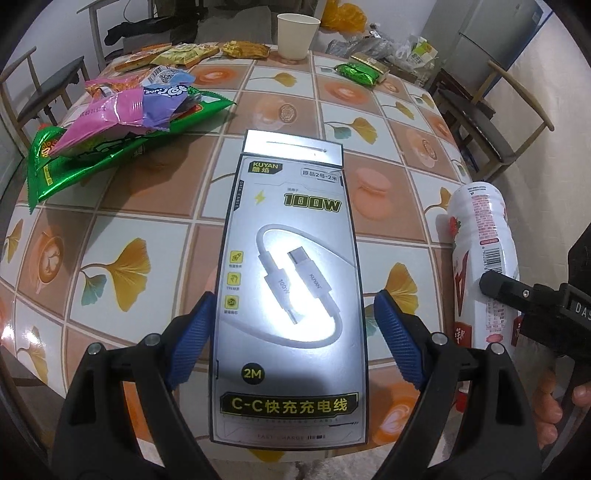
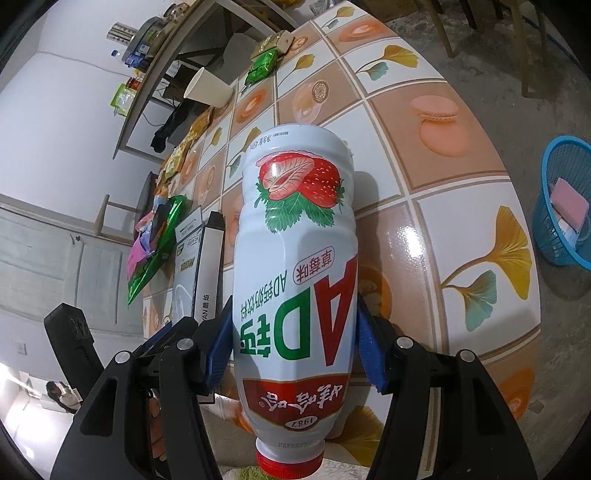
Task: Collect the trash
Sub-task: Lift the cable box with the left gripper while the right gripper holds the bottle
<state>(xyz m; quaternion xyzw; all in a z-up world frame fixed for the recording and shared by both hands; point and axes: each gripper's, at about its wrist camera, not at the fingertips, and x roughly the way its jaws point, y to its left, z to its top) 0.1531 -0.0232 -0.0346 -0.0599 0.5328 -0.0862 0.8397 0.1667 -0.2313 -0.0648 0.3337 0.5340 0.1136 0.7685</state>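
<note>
A grey cable box [image 1: 291, 280] marked 100W lies between the blue pads of my left gripper [image 1: 293, 332]. The left pad touches its edge; the right pad stands a little off it. My right gripper [image 2: 295, 350] is shut on a white strawberry milk bottle [image 2: 295, 258] with a red cap, held on its side above the table. The bottle also shows in the left wrist view [image 1: 480, 266] at the right, and the box in the right wrist view [image 2: 195, 269] at the left.
A pile of green, pink and purple wrappers [image 1: 110, 125] lies at the left. A paper cup [image 1: 297, 35], snack packets [image 1: 184, 55] and a green packet [image 1: 360, 72] sit at the far edge. A blue basket [image 2: 565, 203] stands on the floor. Chairs surround the table [image 1: 110, 229].
</note>
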